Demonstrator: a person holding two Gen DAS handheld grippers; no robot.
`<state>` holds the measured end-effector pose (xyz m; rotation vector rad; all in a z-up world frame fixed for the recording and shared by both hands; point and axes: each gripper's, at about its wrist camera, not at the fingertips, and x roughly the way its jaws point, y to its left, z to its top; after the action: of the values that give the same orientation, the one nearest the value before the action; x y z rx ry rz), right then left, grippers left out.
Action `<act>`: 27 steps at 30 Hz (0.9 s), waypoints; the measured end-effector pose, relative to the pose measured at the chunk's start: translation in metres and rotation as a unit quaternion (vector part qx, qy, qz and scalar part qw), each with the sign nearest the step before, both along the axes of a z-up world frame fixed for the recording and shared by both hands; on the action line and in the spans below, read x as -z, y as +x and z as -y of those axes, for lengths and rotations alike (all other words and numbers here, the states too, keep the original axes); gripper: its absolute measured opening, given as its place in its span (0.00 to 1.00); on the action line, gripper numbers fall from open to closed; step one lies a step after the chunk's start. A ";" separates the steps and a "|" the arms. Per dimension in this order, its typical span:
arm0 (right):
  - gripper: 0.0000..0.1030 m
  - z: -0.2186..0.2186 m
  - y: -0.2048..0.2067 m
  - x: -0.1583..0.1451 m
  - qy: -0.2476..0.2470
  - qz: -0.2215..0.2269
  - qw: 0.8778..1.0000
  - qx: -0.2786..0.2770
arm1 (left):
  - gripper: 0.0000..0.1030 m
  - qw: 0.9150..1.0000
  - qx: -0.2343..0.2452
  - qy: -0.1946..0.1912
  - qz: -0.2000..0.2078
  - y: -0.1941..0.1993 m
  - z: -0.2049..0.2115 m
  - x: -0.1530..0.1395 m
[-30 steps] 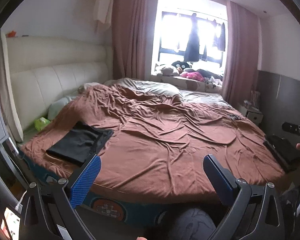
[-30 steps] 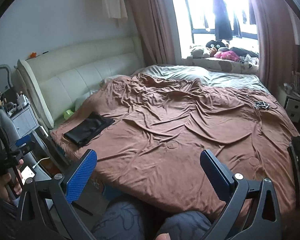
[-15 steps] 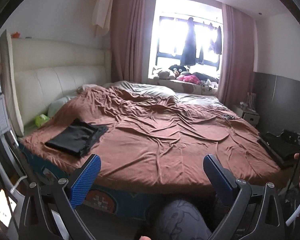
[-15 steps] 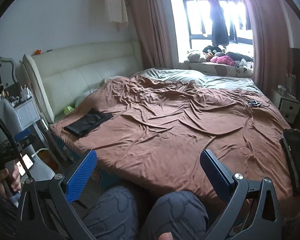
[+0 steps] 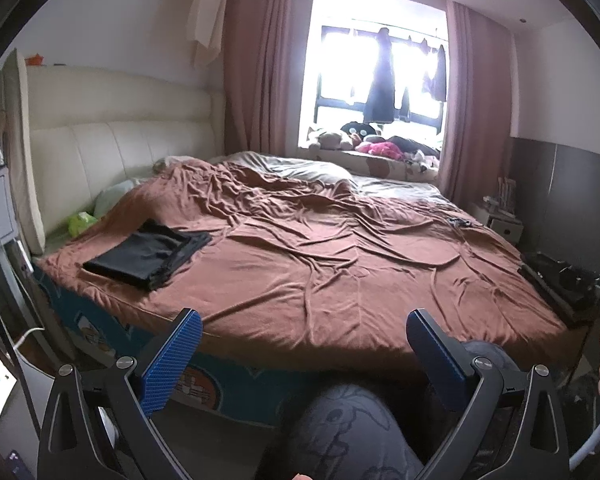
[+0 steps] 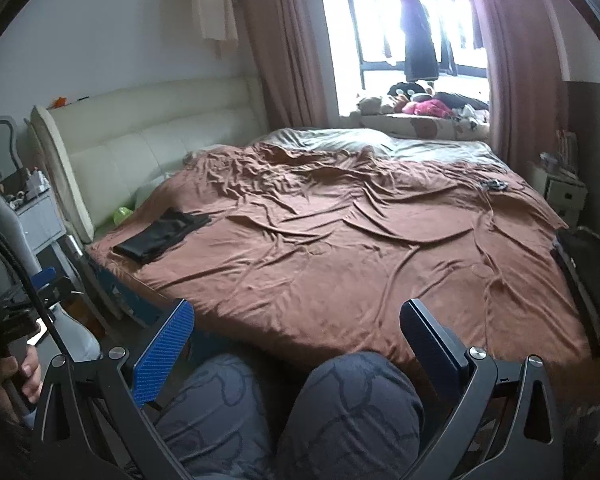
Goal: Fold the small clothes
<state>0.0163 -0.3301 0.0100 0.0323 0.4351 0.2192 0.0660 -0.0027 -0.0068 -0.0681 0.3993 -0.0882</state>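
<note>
The folded black garment (image 5: 148,254) lies on the brown bedspread (image 5: 320,272), ahead and left of the left claw (image 5: 304,354). Both it and the right claw (image 6: 296,344) are spread wide, empty, above the person's knees (image 6: 352,408).

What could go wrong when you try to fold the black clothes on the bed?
1. The black garment lies near the bed's left corner, far from both open grippers: the left hand-held gripper and the right hand-held gripper. Reaching over may mean an awkward, weak pinch.
2. The brown blanket is very wrinkled, so a finger might grab blanket along with the garment.
3. The garment sits close to the edge, so tugging could slide it off.
</note>
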 end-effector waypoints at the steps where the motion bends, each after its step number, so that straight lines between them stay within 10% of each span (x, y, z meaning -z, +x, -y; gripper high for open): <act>1: 1.00 -0.003 0.001 0.002 -0.003 -0.002 1.000 0.004 | 1.00 1.000 0.000 0.001 0.000 0.001 0.001 0.001; 27: 1.00 -0.021 0.008 0.007 -0.012 -0.009 1.000 0.027 | 1.00 1.000 -0.024 -0.009 -0.015 0.004 -0.014 0.009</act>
<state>0.0243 -0.3086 0.0027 0.0227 0.4548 0.1610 0.0705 0.0112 -0.0161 -0.0978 0.4265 -0.0436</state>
